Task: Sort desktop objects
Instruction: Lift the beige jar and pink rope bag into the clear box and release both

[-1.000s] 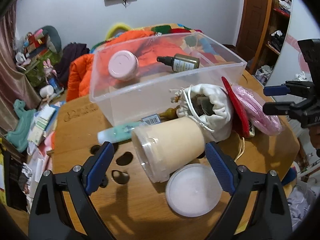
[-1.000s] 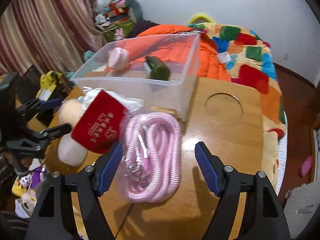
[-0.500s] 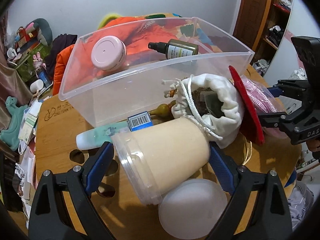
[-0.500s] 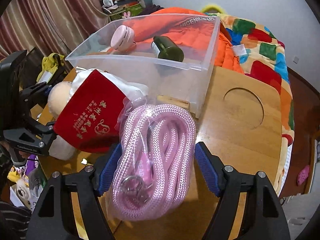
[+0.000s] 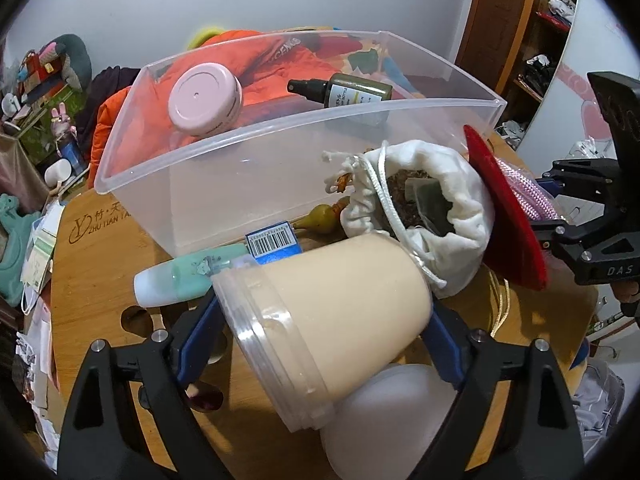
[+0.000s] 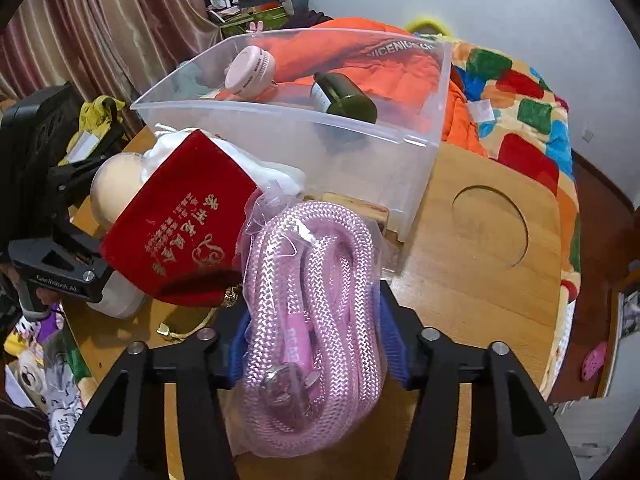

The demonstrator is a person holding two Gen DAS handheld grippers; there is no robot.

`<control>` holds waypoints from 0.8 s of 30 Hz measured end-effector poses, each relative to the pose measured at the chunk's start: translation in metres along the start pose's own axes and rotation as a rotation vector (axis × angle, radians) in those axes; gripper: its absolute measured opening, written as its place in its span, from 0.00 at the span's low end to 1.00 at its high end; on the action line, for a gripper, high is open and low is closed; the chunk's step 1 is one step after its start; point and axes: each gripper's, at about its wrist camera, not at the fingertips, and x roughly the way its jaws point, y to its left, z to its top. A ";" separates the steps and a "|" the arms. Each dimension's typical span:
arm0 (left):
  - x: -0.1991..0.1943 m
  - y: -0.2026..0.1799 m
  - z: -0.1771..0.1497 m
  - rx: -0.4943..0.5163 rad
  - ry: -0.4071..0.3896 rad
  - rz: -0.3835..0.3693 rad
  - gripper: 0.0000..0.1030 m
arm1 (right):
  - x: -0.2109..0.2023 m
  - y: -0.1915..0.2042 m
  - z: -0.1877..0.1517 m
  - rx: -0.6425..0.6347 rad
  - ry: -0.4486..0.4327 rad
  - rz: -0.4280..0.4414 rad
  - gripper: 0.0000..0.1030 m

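Note:
A clear plastic bin [image 5: 248,184] [image 6: 360,160] stands on the wooden table and holds a pink round jar [image 5: 204,98] [image 6: 250,68] and a dark green spray bottle [image 5: 348,92] [image 6: 344,98]. My left gripper [image 5: 320,324] is shut on a beige plastic jar [image 5: 328,312] lying on its side. My right gripper [image 6: 312,332] is shut on a bagged pink rope [image 6: 316,312]. A white drawstring pouch [image 5: 432,208], a red pouch [image 6: 180,224] [image 5: 508,216], a mint tube [image 5: 180,276] and a white lid [image 5: 384,424] lie in front of the bin.
A small gourd [image 5: 320,220] and a blue barcode box [image 5: 272,242] sit by the bin's front wall. The table [image 6: 480,280] has a round cut-out [image 6: 492,228] at right. A bed with an orange jacket [image 6: 360,52] lies behind. Clutter fills the floor at left.
Both grippers moved forward and closed: the left one around the beige jar, the right one around the pink rope bag.

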 end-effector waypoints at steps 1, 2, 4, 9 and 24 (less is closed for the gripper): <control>0.000 0.000 -0.001 0.001 -0.004 0.005 0.87 | -0.001 0.002 0.000 -0.005 -0.002 -0.006 0.44; -0.001 0.000 -0.001 0.001 -0.008 0.011 0.87 | -0.003 0.002 -0.001 -0.002 -0.008 -0.011 0.42; -0.001 0.000 -0.002 -0.002 -0.012 0.020 0.87 | -0.008 0.002 0.001 0.006 -0.018 -0.016 0.37; -0.004 0.006 -0.003 -0.031 -0.031 0.030 0.86 | -0.023 -0.006 0.003 0.044 -0.034 -0.002 0.21; -0.049 0.020 -0.008 -0.071 -0.146 0.085 0.86 | -0.045 0.004 -0.001 0.058 -0.082 -0.014 0.16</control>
